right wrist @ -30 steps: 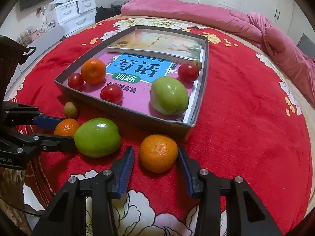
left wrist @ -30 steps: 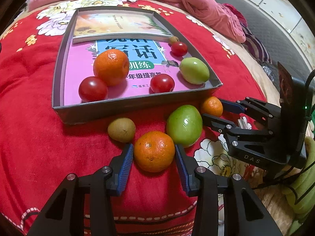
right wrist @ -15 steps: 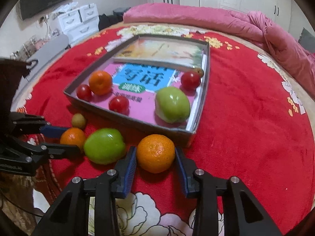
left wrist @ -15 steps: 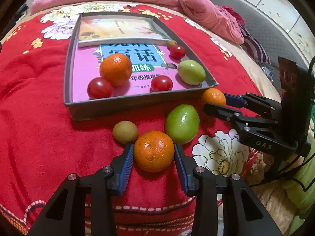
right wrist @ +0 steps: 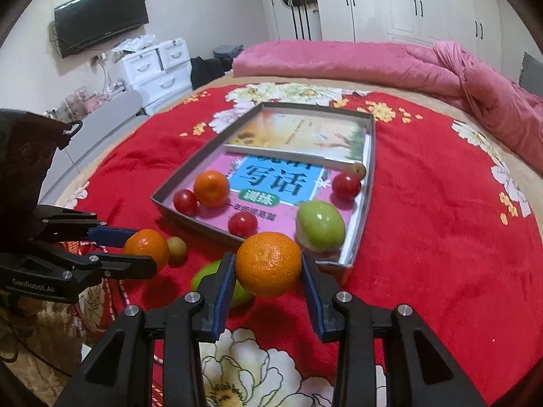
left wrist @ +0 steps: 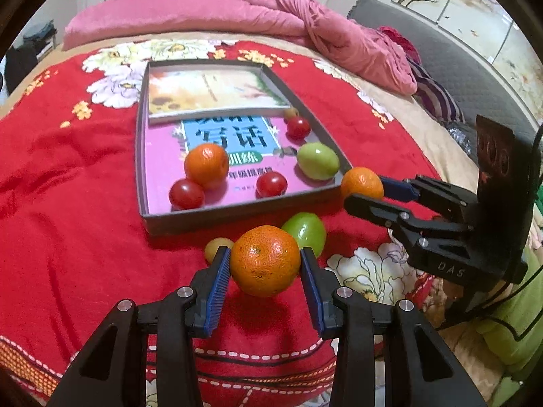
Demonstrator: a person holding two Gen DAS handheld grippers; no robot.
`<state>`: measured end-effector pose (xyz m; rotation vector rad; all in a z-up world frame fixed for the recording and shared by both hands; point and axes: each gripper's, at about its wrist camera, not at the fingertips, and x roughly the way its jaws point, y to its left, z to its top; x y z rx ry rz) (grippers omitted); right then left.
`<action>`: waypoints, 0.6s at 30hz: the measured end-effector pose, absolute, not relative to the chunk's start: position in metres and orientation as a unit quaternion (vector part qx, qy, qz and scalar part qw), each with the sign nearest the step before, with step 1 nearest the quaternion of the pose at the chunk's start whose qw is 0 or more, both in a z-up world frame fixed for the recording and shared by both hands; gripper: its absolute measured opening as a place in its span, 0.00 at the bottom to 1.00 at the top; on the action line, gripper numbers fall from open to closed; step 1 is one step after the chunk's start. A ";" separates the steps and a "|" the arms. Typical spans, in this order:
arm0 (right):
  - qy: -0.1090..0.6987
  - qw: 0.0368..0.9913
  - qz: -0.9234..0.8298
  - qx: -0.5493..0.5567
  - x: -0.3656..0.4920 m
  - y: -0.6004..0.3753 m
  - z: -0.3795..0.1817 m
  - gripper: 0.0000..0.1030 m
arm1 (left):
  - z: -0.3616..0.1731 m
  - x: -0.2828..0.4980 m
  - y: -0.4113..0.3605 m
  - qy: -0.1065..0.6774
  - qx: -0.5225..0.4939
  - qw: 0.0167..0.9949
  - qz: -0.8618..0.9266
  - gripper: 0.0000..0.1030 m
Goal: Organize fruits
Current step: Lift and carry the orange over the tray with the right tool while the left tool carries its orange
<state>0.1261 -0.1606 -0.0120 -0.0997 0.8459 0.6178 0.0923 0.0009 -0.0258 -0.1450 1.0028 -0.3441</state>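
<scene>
Inside the tray [left wrist: 237,212] six fruits lie; our left gripper [left wrist: 265,264] and right gripper [right wrist: 268,266] each clamp an orange — green fruit [left wrist: 305,232] and kiwi [right wrist: 177,249] remain.

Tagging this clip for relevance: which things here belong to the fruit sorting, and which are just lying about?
Part of the job:
- left gripper, shut on an orange
- right gripper, shut on a second orange
- green fruit and small kiwi on the blanket
- tray holding fruit

Lying about:
- pink duvet
- television
- white drawers
</scene>
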 end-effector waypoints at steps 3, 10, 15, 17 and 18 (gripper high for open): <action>0.397 0.866 0.301 -0.048 0.124 -0.160 -0.009 0.37 | -0.021 0.092 0.001 0.472 -0.068 0.864 -0.160 0.41; 0.385 0.870 0.307 -0.040 0.122 -0.161 -0.002 0.37 | -0.010 0.092 0.000 0.459 -0.062 0.873 -0.151 0.41; 0.376 0.873 0.307 -0.036 0.121 -0.162 0.002 0.37 | -0.006 0.094 -0.002 0.456 -0.061 0.876 -0.146 0.41; 0.372 0.875 0.308 -0.035 0.120 -0.163 0.004 0.37 | -0.004 0.095 -0.002 0.453 -0.060 0.878 -0.144 0.41; 0.371 0.875 0.308 -0.033 0.120 -0.164 0.005 0.37 | -0.003 0.095 -0.003 0.452 -0.059 0.878 -0.144 0.41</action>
